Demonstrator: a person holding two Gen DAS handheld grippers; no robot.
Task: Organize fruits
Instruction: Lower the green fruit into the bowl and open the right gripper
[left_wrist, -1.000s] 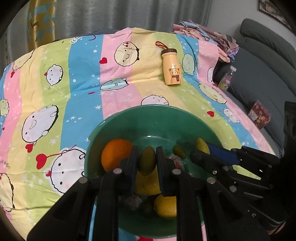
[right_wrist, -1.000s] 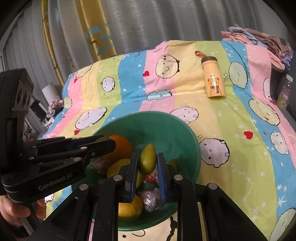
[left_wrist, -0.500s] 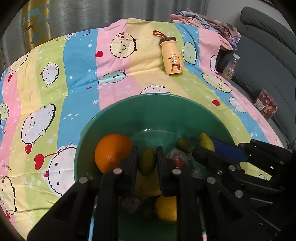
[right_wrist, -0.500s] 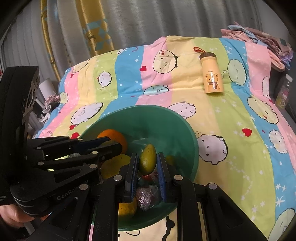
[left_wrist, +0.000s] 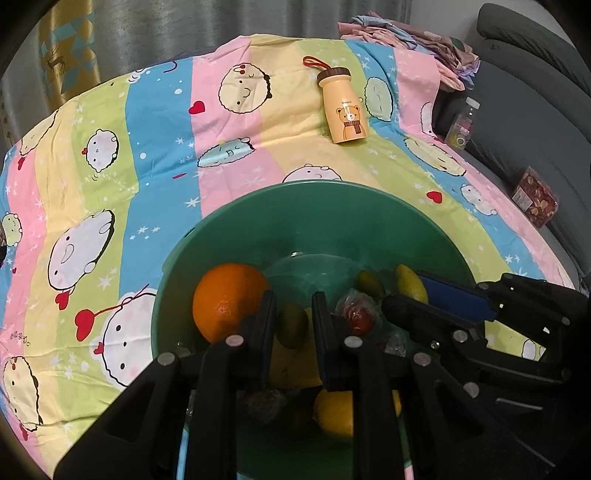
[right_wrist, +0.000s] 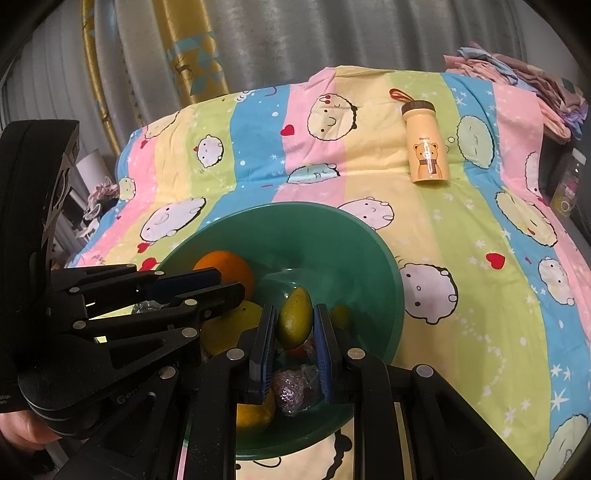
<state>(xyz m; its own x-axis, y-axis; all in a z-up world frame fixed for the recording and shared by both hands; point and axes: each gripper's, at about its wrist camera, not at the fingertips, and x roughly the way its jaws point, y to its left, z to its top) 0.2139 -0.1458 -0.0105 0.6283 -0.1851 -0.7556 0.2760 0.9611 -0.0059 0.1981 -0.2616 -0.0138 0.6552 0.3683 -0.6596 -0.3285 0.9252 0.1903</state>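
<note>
A green bowl (left_wrist: 332, 218) (right_wrist: 295, 229) sits on the striped cartoon bedsheet and holds an orange (left_wrist: 229, 299) (right_wrist: 225, 267), yellow lemons (left_wrist: 336, 411), wrapped red fruit (left_wrist: 356, 319) and other pieces. My left gripper (left_wrist: 293, 325) is over the bowl, shut on a small green-yellow fruit (left_wrist: 291, 325). My right gripper (right_wrist: 294, 326) is shut on a green-yellow mango-like fruit (right_wrist: 294, 319), held above the bowl's near side. Each gripper shows in the other's view: the right one (left_wrist: 402, 291) and the left one (right_wrist: 229, 284).
A yellow bear-print bottle (left_wrist: 343, 107) (right_wrist: 424, 144) lies on the sheet beyond the bowl. Folded clothes (left_wrist: 417, 40) lie at the far right. A grey sofa (left_wrist: 535, 122) with a small jar (left_wrist: 463, 123) and a box (left_wrist: 533, 197) stands to the right. Curtains hang behind.
Both grippers have moved forward and lower over the bowl, each still holding its fruit. The bowl looks larger and nearer in both views.
</note>
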